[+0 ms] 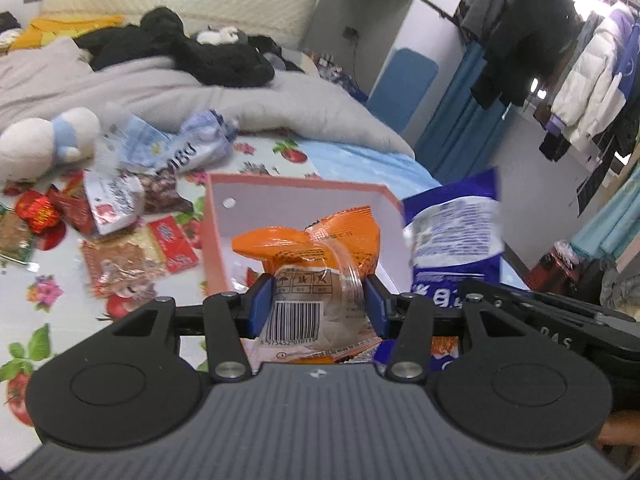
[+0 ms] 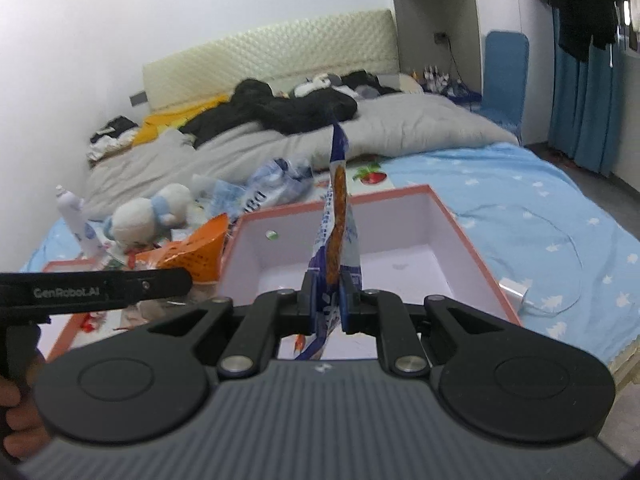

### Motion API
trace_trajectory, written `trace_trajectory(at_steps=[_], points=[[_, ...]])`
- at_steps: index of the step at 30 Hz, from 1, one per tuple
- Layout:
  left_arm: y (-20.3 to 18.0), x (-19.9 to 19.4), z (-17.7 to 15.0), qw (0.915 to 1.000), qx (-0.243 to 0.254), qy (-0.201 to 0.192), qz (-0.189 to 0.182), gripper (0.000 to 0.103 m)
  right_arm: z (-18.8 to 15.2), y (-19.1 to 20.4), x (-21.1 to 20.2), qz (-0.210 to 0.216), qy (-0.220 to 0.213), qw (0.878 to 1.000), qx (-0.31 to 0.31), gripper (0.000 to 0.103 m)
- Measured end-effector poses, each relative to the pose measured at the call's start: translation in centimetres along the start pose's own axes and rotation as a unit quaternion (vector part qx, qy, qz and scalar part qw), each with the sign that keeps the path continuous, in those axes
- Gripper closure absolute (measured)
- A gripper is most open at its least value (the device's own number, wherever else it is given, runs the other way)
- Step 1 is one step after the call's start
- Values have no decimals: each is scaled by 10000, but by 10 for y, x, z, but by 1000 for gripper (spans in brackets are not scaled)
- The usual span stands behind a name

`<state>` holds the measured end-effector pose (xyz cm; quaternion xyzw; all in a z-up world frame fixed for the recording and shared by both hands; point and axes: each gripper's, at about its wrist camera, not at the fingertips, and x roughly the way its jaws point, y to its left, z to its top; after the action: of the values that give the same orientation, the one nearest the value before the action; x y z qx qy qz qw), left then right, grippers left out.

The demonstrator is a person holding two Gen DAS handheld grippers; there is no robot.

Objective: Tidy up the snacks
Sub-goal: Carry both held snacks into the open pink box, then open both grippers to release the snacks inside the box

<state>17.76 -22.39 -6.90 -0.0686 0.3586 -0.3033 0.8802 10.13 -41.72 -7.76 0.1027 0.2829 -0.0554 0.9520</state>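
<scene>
The left gripper point(image 1: 318, 308) is clamping an orange pack point(image 1: 320, 248) while the right gripper point(image 2: 326, 300) is pinching a blue pack point(image 2: 338, 200) edge-up, long axis vertical, both hanging just near of the pink box point(image 2: 472, 236), right one nearer its hollow.

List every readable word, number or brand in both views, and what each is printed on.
"GenRobot.AI": on the left gripper's black side, right wrist view.
"6 975452 01011", last digits cut off: under the barcode on the orange snack packet.
"DAS": on the right gripper's black body, only partly legible.
Chinese print on the blue snack bag and the red packets: too blurred.
</scene>
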Motion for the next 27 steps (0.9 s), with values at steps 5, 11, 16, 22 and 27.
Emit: trace_trajectory(at_steps=[5,11,16,22,27], points=[[-3,47,9,9993,-11,332,-173,48,2,-9,27,-170,263,9995,-31,90],[3,102,21,9974,-49,688,-188,48,-2,-21,65,-222,597,9980,15,95],[6,122,24,9967,28,790,-156,46,-7,-30,83,-260,710,9970,189,95],[11,122,24,9972,-70,742,-61,37,-11,-34,83,-276,749,9965,245,95],[7,98,23,9981,-34,618,22,37,-10,-31,65,-231,616,9974,309,95]])
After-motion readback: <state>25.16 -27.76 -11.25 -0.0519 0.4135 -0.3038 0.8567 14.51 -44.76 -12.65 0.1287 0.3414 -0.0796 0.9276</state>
